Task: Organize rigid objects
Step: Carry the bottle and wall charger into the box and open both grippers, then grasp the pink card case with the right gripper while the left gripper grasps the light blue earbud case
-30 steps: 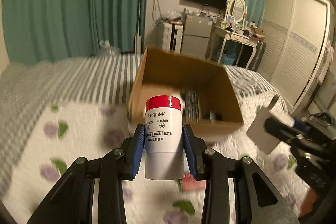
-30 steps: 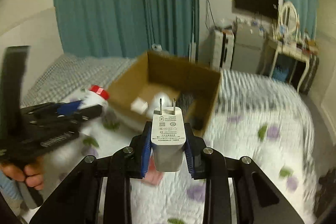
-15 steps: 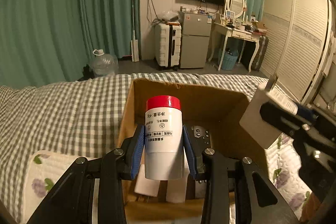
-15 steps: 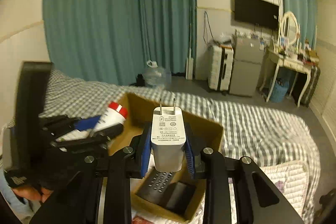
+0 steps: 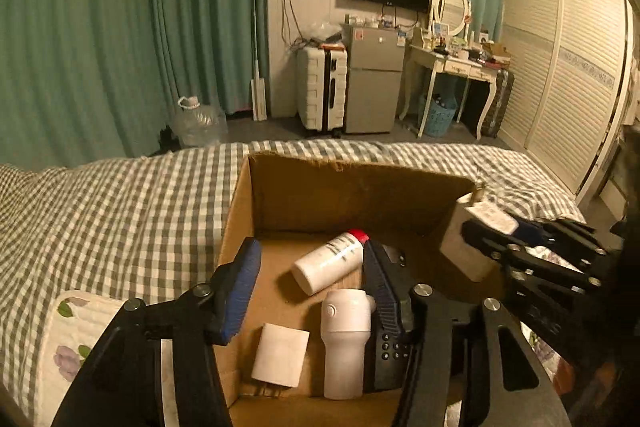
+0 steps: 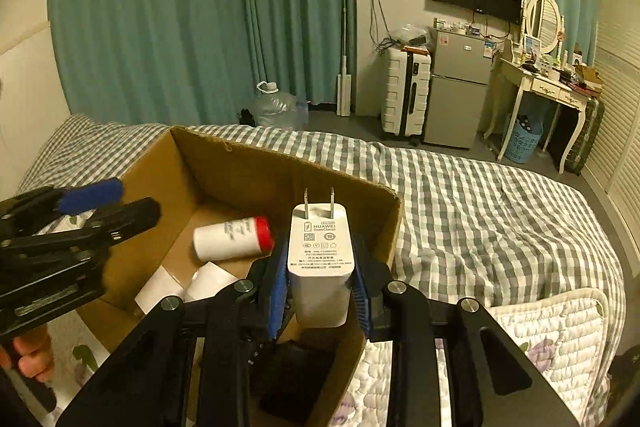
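Note:
An open cardboard box (image 5: 352, 187) sits on the checked bed. My left gripper (image 5: 312, 283) is open and empty above it. A white bottle with a red cap (image 5: 330, 261) lies on its side on the box floor, also in the right wrist view (image 6: 232, 239). Beside it lie a white canister (image 5: 346, 343), a white block (image 5: 280, 355) and a black remote (image 5: 386, 363). My right gripper (image 6: 320, 279) is shut on a white charger plug (image 6: 320, 259), prongs up, over the box's right wall (image 6: 376, 227); it shows in the left view (image 5: 472, 243).
The bed has a grey checked cover (image 6: 480, 195) and a floral quilt (image 6: 552, 331). Beyond the bed stand teal curtains (image 5: 120, 27), a water jug (image 5: 198, 119), a white suitcase (image 5: 322, 91), a small fridge (image 5: 374, 79) and a dressing table (image 5: 460, 67).
My left gripper has opened and the red-capped bottle has dropped into the box, now lying on its side. My right gripper has moved lower, closer to the box, still holding the charger.

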The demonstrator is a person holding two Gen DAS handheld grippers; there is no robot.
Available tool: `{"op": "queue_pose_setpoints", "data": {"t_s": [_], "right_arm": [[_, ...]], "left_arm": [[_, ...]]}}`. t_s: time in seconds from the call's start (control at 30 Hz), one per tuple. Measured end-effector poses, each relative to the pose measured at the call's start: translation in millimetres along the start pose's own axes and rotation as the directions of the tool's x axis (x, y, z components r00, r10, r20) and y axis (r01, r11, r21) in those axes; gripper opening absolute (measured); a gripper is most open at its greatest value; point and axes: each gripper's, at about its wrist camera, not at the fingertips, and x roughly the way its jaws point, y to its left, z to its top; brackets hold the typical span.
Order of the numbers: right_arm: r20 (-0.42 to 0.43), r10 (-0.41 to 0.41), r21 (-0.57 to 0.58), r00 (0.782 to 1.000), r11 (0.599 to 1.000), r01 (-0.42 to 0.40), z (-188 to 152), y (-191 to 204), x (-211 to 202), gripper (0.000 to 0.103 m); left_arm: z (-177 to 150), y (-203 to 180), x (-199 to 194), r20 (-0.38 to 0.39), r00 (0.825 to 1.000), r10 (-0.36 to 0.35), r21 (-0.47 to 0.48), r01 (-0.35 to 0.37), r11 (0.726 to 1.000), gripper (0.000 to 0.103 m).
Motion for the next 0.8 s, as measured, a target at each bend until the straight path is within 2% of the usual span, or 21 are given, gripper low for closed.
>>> {"op": "queue_pose_setpoints", "data": {"t_s": [0.07,0.13,0.17,0.37,0.53,0.6,0.67,0.8], "right_arm": [[0.000,0.010,0.020,1.000,1.000,-0.010,0.2,-0.7,-4.4,0.033],[0.035,-0.026,0.025,0.999,0.999,0.025,1.3,-0.4,-17.3,0.065],[0.053,-0.038,0.028,0.998,0.999,0.037,0.1,0.4,-24.2,0.069],[0.128,-0.075,0.009,0.989,0.997,0.075,-8.7,12.7,-89.0,0.071],[0.178,-0.088,0.001,0.980,0.996,0.090,-39.3,30.5,-144.8,0.081],[0.162,-0.077,-0.015,0.984,0.997,0.081,-55.9,38.9,-151.9,0.081],[0.110,-0.067,-0.034,0.992,0.997,0.071,-78.0,48.0,-150.0,0.081],[-0.002,-0.057,-0.065,0.998,0.996,0.057,-108.4,61.8,-121.5,0.081]], "left_arm": [[-1.2,2.0,-8.5,0.006,1.000,-0.005,-0.015,0.005,1.000,0.057],[-2.9,4.2,-17.7,0.006,1.000,-0.012,-0.027,0.012,1.000,0.058],[-3.9,5.0,-22.1,0.005,1.000,-0.013,-0.026,0.013,1.000,0.058],[-19.4,11.7,-65.4,0.027,1.000,0.013,0.020,-0.013,1.000,0.063],[-45.8,24.0,-108.3,0.050,0.998,0.029,0.003,-0.030,1.000,0.066],[-56.8,26.6,-119.2,0.051,0.998,0.040,0.002,-0.040,0.999,0.067],[-70.3,28.7,-126.1,0.047,0.997,0.063,-0.003,-0.062,0.998,0.067],[-103.3,30.6,-124.7,0.013,0.998,0.061,-0.022,-0.060,0.998,0.067]]}}
